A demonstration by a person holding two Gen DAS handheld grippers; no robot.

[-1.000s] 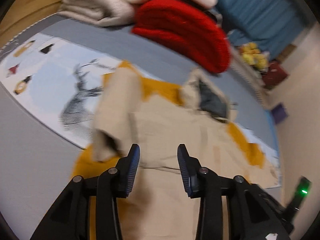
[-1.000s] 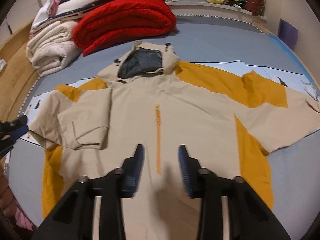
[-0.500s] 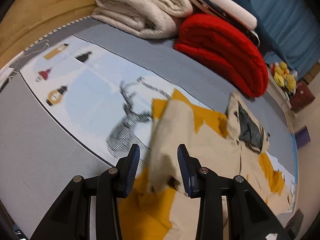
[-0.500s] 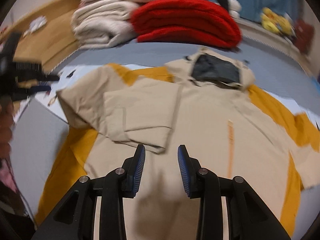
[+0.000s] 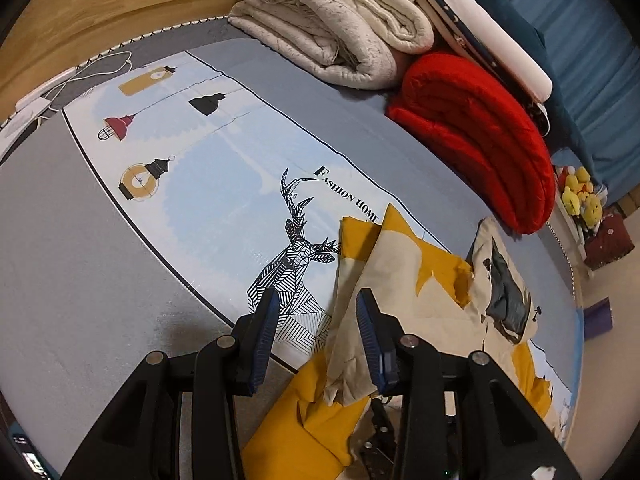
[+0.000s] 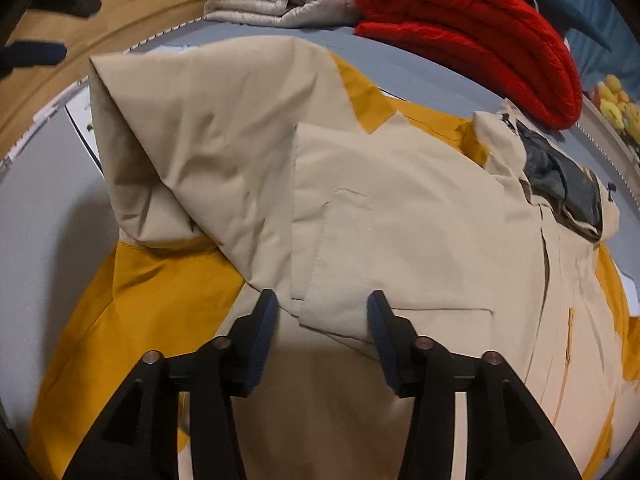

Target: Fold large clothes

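Beige and mustard cloth filled most of both views: the jacket [image 6: 420,240] lay spread on the printed bedsheet [image 5: 224,184], front up, its hood [image 6: 560,176] pointing toward the folded red blanket [image 6: 472,28] and the cream blanket [image 5: 332,28] stacked at the head of the bed. You had one sleeve [image 6: 224,152] already doubled over onto the chest, its cuff end lying near the middle of the body panel.

Your right gripper [image 6: 322,312] hung low over that folded sleeve, pointing steeply down. Its jaws had just been opening and stood apart, with the sleeve's lower edge showing between the fingertips, below them; the pads pressed on nothing.

Your left gripper [image 5: 316,316] was at the jacket's outer edge, over the deer print on the sheet. Its jaws were partly parted and unclenched. A ridge of beige cloth rose just beside the right-hand finger [image 5: 370,340]; whether it touched the pad you could not tell from that view. Yellow plush toys [image 5: 580,200] sat beyond the red blanket.
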